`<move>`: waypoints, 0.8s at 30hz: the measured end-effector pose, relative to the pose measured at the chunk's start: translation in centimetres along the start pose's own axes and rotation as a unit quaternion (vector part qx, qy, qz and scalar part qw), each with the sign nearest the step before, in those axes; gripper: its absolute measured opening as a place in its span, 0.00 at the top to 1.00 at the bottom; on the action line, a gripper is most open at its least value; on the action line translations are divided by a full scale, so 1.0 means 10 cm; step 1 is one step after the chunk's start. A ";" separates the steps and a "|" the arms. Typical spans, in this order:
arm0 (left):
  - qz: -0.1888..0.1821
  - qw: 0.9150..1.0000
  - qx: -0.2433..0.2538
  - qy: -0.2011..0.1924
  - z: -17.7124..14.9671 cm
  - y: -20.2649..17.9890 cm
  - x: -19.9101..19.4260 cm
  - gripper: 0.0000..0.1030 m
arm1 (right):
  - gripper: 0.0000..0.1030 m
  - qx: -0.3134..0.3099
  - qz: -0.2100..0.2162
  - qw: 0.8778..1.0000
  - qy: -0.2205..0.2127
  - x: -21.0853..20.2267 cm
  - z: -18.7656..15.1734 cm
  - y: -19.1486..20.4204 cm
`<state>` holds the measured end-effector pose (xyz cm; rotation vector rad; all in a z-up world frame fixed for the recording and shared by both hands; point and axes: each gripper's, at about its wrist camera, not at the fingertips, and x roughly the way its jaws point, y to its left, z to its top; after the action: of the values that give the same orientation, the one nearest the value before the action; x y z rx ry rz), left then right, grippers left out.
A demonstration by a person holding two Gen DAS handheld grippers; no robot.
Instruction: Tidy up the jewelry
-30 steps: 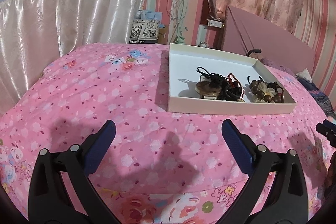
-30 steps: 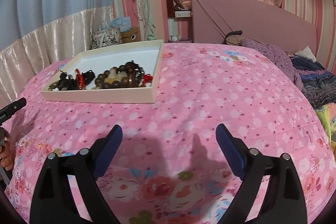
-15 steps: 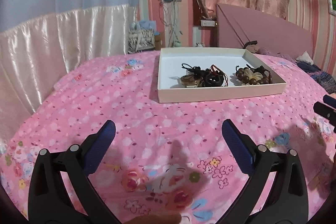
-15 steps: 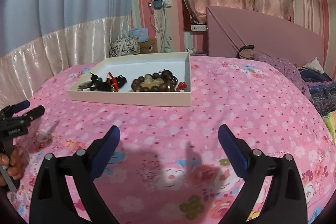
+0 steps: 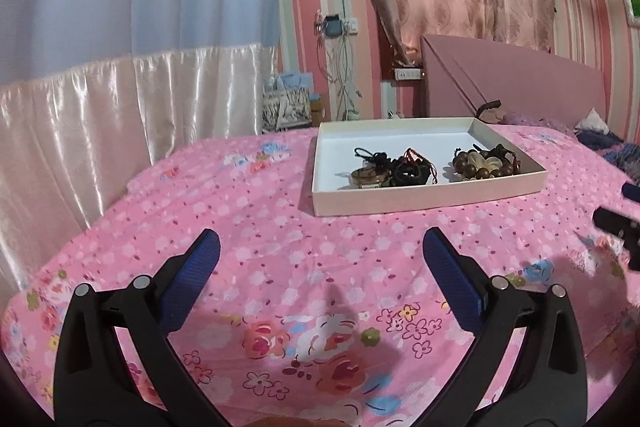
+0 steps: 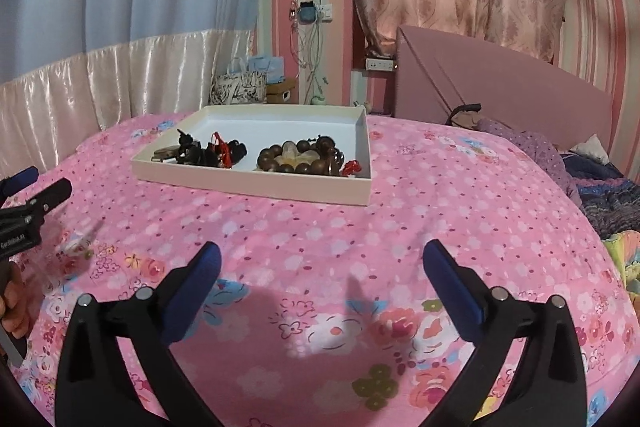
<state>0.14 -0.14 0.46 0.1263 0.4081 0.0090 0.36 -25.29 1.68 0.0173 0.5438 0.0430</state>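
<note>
My left gripper [image 5: 320,247] hangs over the pink flowered bedspread [image 5: 248,211] with its blue-padded fingers [image 5: 200,259] spread wide apart, nothing between them and nothing touching them. My right gripper [image 6: 322,259] is the same: its fingers [image 6: 202,267] have just been opening and now stand far apart over the bed, with only the patterned cloth showing in the gap. Neither pair holds anything. Ahead of both, well apart from the fingertips, a shallow white tray [image 5: 424,197] lies flat on the bedspread. Inside it, toward its near edge, sit two heaps of jewelry: a tangle of black cords with red thread and a flat brown pendant [image 5: 384,171], and beside it a bracelet of large brown beads [image 5: 484,165] mixed with pale, glossy ones. From the right wrist view the bead bracelet [image 6: 300,157] lies close to the tray's right wall, a small red knot just beside it. The far half of the tray is bare white.
</note>
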 end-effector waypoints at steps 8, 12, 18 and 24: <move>0.015 1.000 -0.026 -0.008 0.02 0.12 -0.06 0.03 | 0.02 0.029 -0.003 1.000 -0.001 0.00 0.00 -0.12; 0.012 0.999 -0.033 -0.005 0.01 0.14 -0.03 0.03 | 0.02 0.020 -0.007 1.000 -0.006 -0.02 -0.01 -0.09; 0.012 1.000 -0.023 -0.007 0.01 0.09 -0.04 0.03 | 0.02 0.026 -0.008 1.000 -0.004 -0.01 -0.01 -0.12; 0.010 1.000 -0.026 -0.004 0.02 0.09 -0.03 0.03 | 0.02 0.026 -0.008 1.000 -0.006 -0.02 0.00 -0.12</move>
<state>-0.08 0.70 0.86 0.0790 0.3990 0.0381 0.19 -26.50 1.73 0.0641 0.5336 0.0125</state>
